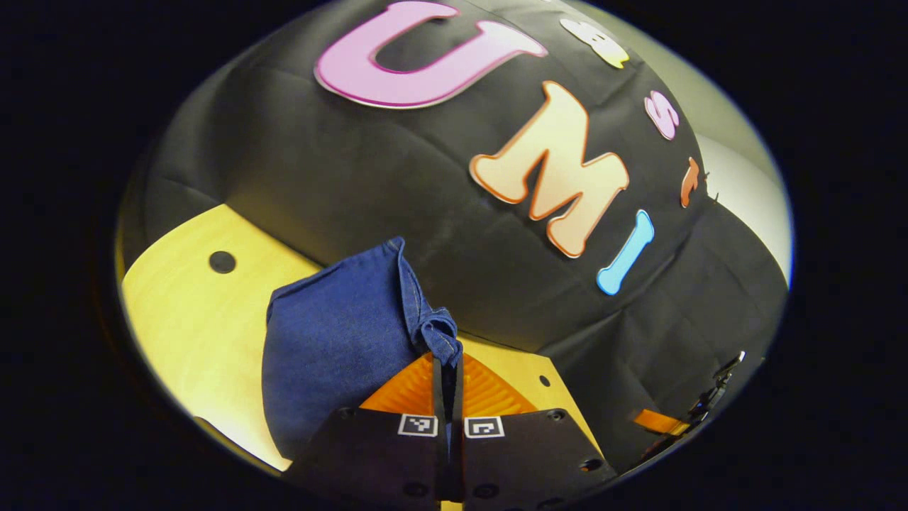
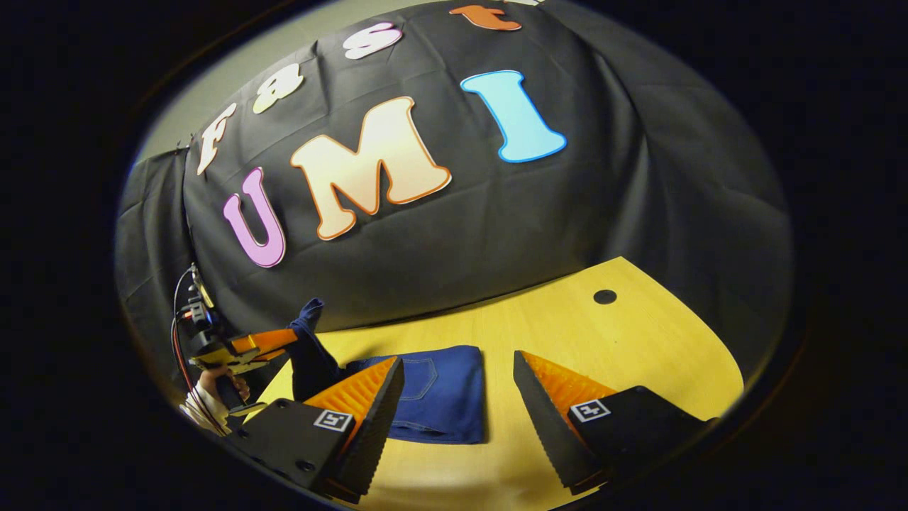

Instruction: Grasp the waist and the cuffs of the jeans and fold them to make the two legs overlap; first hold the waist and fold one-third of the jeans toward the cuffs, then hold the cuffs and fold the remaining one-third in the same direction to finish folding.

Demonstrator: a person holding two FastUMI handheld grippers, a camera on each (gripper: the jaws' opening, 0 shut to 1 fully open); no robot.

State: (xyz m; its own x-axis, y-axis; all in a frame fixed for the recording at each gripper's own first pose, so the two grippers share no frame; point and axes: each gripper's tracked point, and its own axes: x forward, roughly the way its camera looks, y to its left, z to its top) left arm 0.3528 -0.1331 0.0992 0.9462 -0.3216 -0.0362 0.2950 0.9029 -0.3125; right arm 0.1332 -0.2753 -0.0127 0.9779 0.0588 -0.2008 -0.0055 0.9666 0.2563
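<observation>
My dark blue denim jeans (image 2: pixel 440 397), paler stitching along the seams, on the yellow wood-grain bench (image 2: pixel 603 341) with a black dot.

No readable text, number or brand on any object. The only signs are square black-and-white coded markers. Left gripper view: two markers (image 1: pixel 450 426) sit side by side on the left hand-held gripper (image 1: pixel 447 362), one on each finger's base, just behind the fingers. Right gripper view: one marker (image 2: pixel 333 420) on the left finger base of the right hand-held gripper (image 2: pixel 457 369), one marker (image 2: pixel 590 410) on its right finger base. Patterns not decodable as characters.
</observation>
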